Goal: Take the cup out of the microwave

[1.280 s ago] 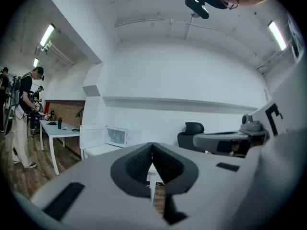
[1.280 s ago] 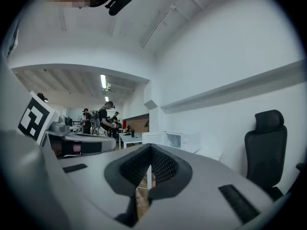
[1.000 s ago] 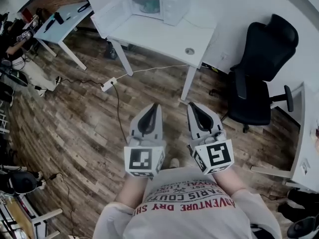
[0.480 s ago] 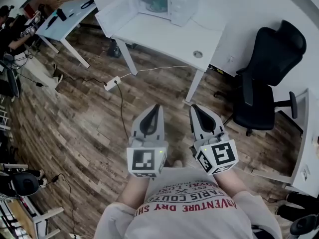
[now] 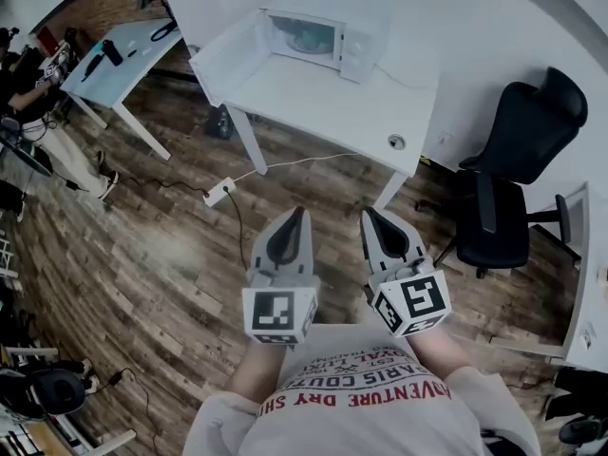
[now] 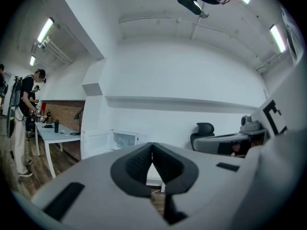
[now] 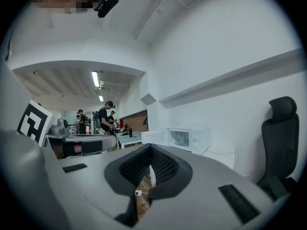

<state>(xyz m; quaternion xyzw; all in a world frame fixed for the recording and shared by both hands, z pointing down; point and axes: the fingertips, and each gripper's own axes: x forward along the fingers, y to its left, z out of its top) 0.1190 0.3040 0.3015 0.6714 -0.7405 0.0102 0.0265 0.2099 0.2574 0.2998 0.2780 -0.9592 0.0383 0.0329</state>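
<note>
A white microwave (image 5: 328, 38) stands at the back of a white table (image 5: 323, 103), with its door (image 5: 226, 57) swung open to the left. A pale cup (image 5: 309, 38) shows dimly inside it. Both grippers are held level over the wooden floor, well short of the table and side by side. My left gripper (image 5: 301, 214) is shut with nothing in it, its pads meeting (image 6: 152, 145). My right gripper (image 5: 367, 213) is shut and empty too (image 7: 150, 147). The microwave (image 6: 125, 139) (image 7: 188, 139) lies far ahead in both gripper views.
A black office chair (image 5: 513, 179) stands right of the table. A power strip (image 5: 218, 193) with a cable lies on the floor by the table leg. A second table (image 5: 114, 55) and people (image 5: 19, 84) are at the far left.
The table and microwave have come closer and sit lower in the head view. Both grippers travelled forward with the person and stayed shut.
</note>
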